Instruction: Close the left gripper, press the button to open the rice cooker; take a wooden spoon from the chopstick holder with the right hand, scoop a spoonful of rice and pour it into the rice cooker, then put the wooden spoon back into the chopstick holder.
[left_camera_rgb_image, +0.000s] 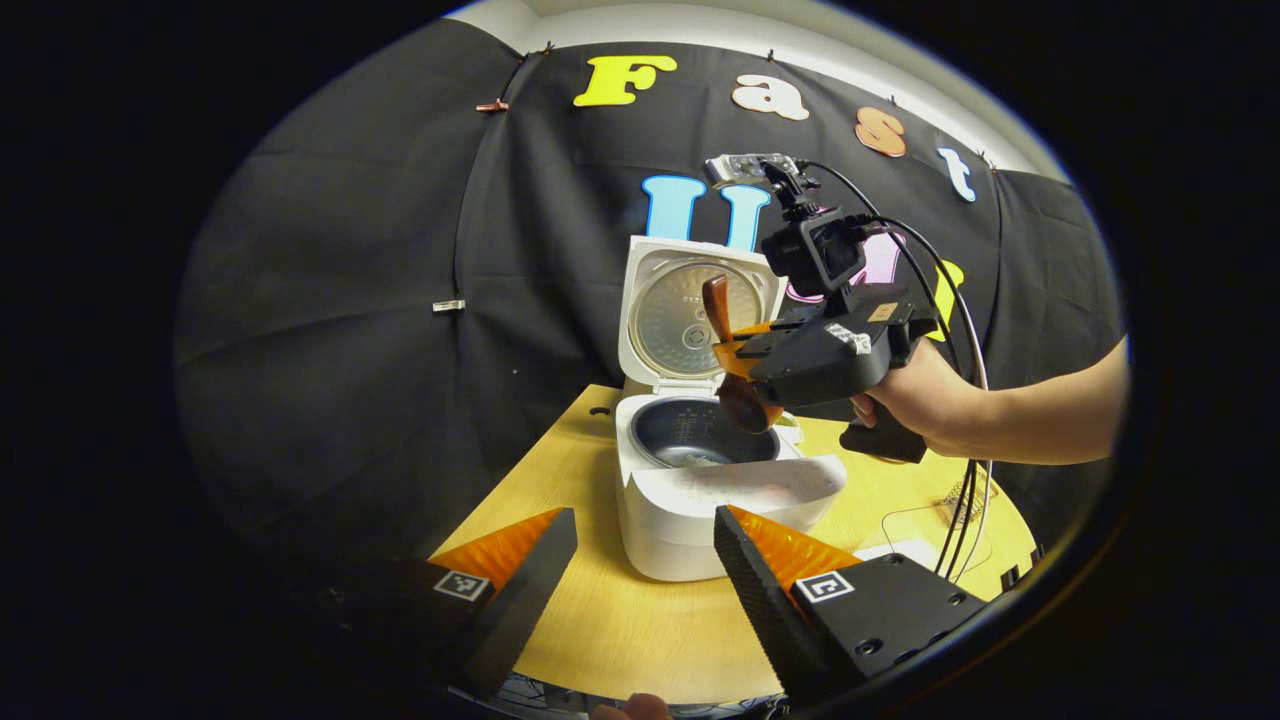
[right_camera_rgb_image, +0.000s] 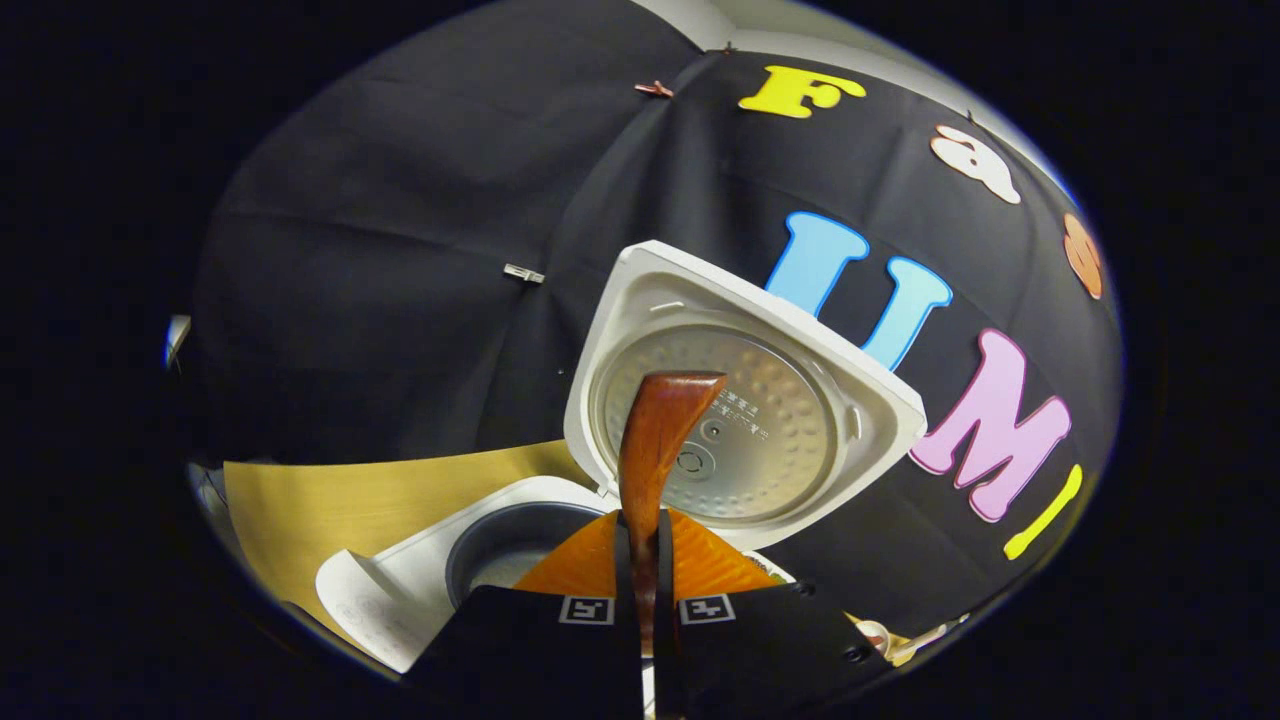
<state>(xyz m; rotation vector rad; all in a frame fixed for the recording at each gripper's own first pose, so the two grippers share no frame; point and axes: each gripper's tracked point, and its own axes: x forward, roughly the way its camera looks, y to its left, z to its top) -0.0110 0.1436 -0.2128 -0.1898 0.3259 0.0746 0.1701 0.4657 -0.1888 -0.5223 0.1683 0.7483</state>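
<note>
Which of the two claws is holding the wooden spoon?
The right claw, held over the open rice cooker, is shut on the wooden spoon. The left claw hangs open and empty.

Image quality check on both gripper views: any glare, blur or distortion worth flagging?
Left gripper view: strong fisheye bend at the table edge; the rice cooker sharp, mild sheen on its lid's metal plate; own fingers near the rim slightly soft. Right gripper view: the wooden spoon crisp in the right gripper, the lid evenly lit, the scene tilted, dark falloff toward the edges.
</note>
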